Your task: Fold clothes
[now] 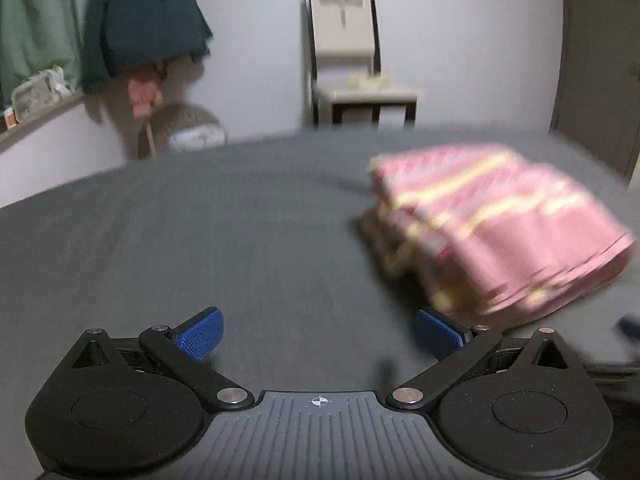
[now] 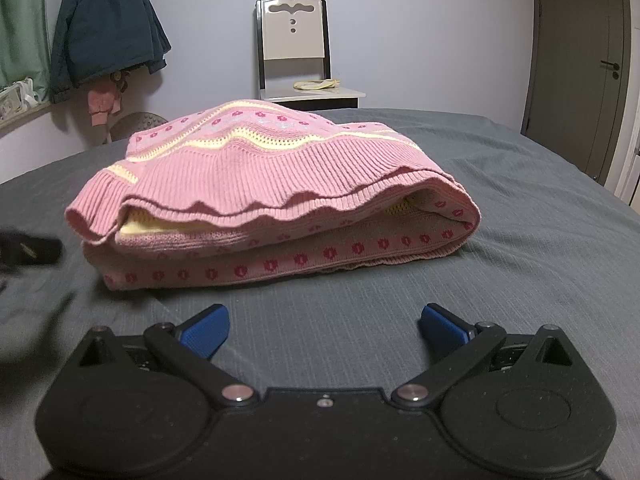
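Observation:
A pink knit sweater (image 2: 272,196) with yellow stripes and red dots lies folded in a thick bundle on the grey bed (image 2: 520,248). In the right wrist view it sits just ahead of my right gripper (image 2: 322,330), which is open and empty, with blue pads apart. In the left wrist view the sweater (image 1: 500,232) is blurred and lies ahead to the right of my left gripper (image 1: 318,334), which is open and empty over bare sheet. A dark blurred shape (image 2: 28,248) at the left edge of the right wrist view is probably the left gripper.
A beige chair (image 2: 296,52) stands against the far wall behind the bed, with something yellow on its seat. A dark jacket (image 2: 104,28) and pink garment hang at the left wall. A door (image 2: 580,72) is at the right. A window ledge with clutter (image 1: 36,96) is far left.

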`<action>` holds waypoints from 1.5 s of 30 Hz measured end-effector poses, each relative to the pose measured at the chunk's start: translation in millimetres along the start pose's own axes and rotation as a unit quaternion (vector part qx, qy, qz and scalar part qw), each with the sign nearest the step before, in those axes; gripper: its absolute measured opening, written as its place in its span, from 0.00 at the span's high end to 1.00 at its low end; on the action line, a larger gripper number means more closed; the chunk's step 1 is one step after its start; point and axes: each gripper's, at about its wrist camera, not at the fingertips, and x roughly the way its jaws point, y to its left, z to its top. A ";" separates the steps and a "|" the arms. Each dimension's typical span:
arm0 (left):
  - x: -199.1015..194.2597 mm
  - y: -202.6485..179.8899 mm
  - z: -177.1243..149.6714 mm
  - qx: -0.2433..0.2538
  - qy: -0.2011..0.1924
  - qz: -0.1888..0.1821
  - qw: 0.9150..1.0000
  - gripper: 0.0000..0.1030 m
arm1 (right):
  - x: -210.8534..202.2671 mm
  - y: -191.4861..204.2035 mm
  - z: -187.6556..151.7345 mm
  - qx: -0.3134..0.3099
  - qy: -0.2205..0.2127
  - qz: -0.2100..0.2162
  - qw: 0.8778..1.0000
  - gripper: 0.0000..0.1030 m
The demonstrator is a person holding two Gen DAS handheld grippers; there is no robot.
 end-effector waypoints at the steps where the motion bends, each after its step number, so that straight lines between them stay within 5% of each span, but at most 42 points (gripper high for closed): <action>1: -11.9 3.2 4.4 -0.013 -0.032 -0.011 0.999 0.00 | -0.2 0.3 -0.2 0.000 0.000 0.000 1.000 0.00; 5: -15.5 11.1 29.9 -0.038 -0.075 -0.036 0.996 0.00 | -0.5 1.0 -0.7 0.000 0.001 0.000 1.000 0.00; 10: 41.5 2.6 25.2 0.008 0.031 -0.022 0.999 0.00 | -0.6 0.8 -1.5 0.000 0.000 0.000 1.000 0.00; 14: 39.0 12.4 11.1 0.012 0.061 0.031 0.998 0.00 | -0.5 0.5 -2.4 0.000 -0.001 0.000 1.000 0.00; 20: -2.2 23.9 -7.8 0.017 0.000 -0.013 1.000 0.00 | -0.5 1.1 -0.9 0.000 0.001 0.000 1.000 0.00; 30: 27.7 25.7 -43.2 0.030 0.026 -0.071 0.997 0.00 | -0.2 1.1 -0.3 0.000 0.001 0.000 1.000 0.00; 45: 34.4 10.7 -40.1 0.044 0.017 -0.068 0.997 0.00 | -0.5 2.1 -1.2 0.000 0.002 0.000 1.000 0.00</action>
